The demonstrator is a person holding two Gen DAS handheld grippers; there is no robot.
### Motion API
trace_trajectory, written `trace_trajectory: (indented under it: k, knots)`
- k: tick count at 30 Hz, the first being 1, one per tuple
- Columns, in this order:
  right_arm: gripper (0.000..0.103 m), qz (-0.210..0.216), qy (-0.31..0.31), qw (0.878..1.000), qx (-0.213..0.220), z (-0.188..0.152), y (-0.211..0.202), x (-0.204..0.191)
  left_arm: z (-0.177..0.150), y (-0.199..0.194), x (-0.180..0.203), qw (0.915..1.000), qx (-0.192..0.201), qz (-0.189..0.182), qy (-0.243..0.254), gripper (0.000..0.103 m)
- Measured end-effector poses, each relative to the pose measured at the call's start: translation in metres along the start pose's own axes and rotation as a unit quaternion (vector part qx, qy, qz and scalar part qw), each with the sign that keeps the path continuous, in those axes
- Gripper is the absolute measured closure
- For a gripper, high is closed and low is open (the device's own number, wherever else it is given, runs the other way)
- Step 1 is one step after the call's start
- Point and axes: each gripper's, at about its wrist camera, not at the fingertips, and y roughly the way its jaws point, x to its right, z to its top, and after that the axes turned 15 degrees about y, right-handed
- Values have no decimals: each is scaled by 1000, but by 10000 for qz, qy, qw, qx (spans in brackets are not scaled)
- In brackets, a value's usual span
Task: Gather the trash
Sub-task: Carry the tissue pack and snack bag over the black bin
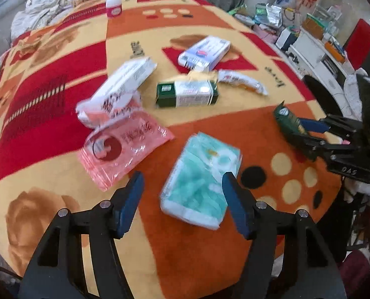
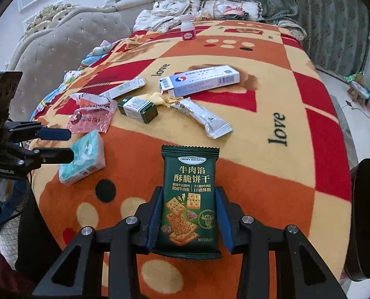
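My right gripper (image 2: 188, 191) is shut on a dark green biscuit packet (image 2: 189, 199), held upright above the patterned blanket (image 2: 272, 174); the left wrist view shows that gripper (image 1: 307, 129) with the packet (image 1: 287, 119) at the right. My left gripper (image 1: 183, 199) stands open just over a teal tissue pack (image 1: 202, 182), whose right edge sits behind the right finger. Farther back lie a pink plastic bag (image 1: 120, 147), a white carton (image 1: 127, 79), a green box (image 1: 187, 93), a blue-white medicine box (image 1: 204, 52) and a silver sachet (image 1: 242, 82).
A white bottle (image 2: 187, 28) stands at the blanket's far end by pillows (image 2: 175, 10). A padded headboard (image 2: 72, 49) runs along the left, curtains (image 2: 309, 12) behind. A dark round object (image 2: 366, 219) sits at the right edge. Clutter and a white cabinet (image 1: 317, 49) lie beyond the bed.
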Motion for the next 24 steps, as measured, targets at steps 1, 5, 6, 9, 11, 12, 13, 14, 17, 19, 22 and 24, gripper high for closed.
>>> trace_trajectory:
  k: [1, 5, 6, 9, 11, 12, 13, 14, 17, 19, 22, 24]
  knots:
    - [64, 12, -5, 10000, -10, -1, 1, -1, -2, 4, -1, 10000, -17, -77, -43, 39]
    - [64, -2, -34, 10000, -29, -1, 3, -4, 0, 11, 6, 9997, 12, -263, -10, 39]
    - [64, -13, -39, 10000, -31, -1, 3, -4, 1, 13, 10, 9997, 16, -259, 47, 39]
    - [64, -77, -65, 9999, -68, -2, 6, -2, 4, 22, 28, 9991, -131, -195, 343, 45]
    - [64, -136, -40, 9999, -70, -3, 8, 1, 6, 21, 33, 9991, -125, -182, 366, 70]
    - [64, -144, -16, 9999, -59, -3, 7, 2, 8, 20, 35, 9990, -125, -230, 357, 80]
    - [64, -137, 18, 9999, -15, -3, 5, 4, 11, 19, 35, 9991, -107, -262, 324, 83]
    - [64, -130, 35, 9999, 26, -3, 2, 6, 14, 16, 35, 9992, -39, -311, 252, 83]
    - [64, -154, 54, 9998, 140, 1, -8, 11, 26, 9, 34, 9986, 140, -511, 53, 84]
    - [64, -185, 75, 9996, 220, 3, -15, 16, 38, 5, 39, 9973, 289, -669, -35, 84]
    - [64, -229, 135, 9990, 346, 6, -26, 25, 56, 5, 52, 9962, 380, -782, 9, 84]
    - [64, -257, 202, 9986, 417, 8, -32, 32, 70, 9, 67, 9959, 400, -797, 132, 84]
